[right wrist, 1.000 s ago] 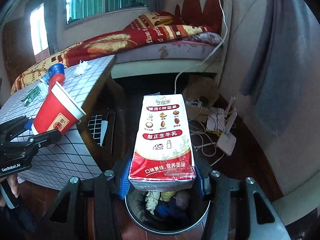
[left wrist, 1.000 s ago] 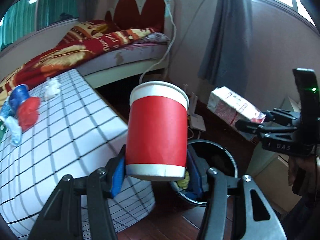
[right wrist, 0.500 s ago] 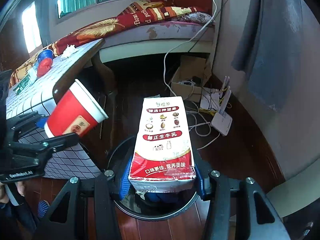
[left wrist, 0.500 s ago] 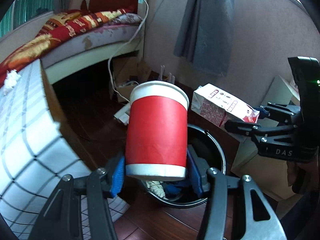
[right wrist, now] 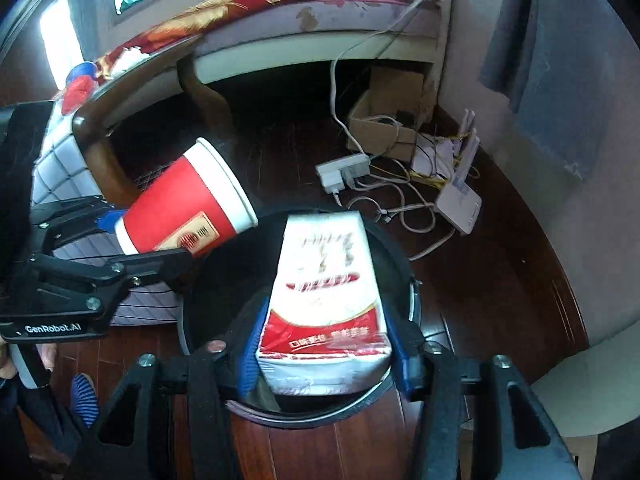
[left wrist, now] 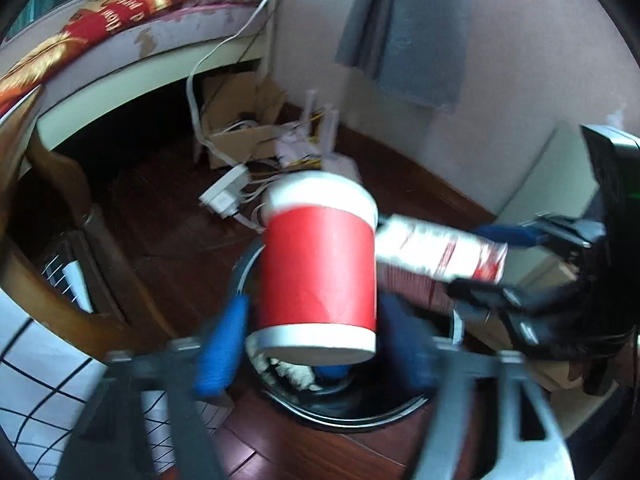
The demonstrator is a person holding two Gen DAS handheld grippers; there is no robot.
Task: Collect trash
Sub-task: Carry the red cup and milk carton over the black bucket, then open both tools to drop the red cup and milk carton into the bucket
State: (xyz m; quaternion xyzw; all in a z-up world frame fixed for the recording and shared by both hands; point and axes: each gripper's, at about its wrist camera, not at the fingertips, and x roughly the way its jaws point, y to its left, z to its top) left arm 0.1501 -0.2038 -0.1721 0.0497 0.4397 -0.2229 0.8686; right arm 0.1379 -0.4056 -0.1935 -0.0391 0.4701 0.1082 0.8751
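A red paper cup (left wrist: 316, 268) with a white rim hangs over the black round trash bin (left wrist: 348, 416). My left gripper (left wrist: 316, 352) has it between its blue pads; the jaws are opening and the pads stand just off the cup's sides. In the right wrist view a red-and-white milk carton (right wrist: 324, 300) sits above the bin (right wrist: 400, 248), between the pads of my right gripper (right wrist: 326, 352). Its jaws are opening too, with small gaps at both sides. The cup (right wrist: 188, 208) and left gripper (right wrist: 132, 240) show at the left there. The bin holds crumpled waste.
A table with a grid-pattern cloth (left wrist: 40, 380) and wooden legs (left wrist: 80, 208) stands left of the bin. A power strip (right wrist: 344, 168), cables, a router (right wrist: 460, 200) and a cardboard box (right wrist: 384, 120) lie on the dark wood floor by the bed (right wrist: 320, 20). A person's foot (right wrist: 84, 396) is at lower left.
Both grippers have sunk toward the bin and tipped further down. Their jaws have spread off the cup and the carton, which they gripped before.
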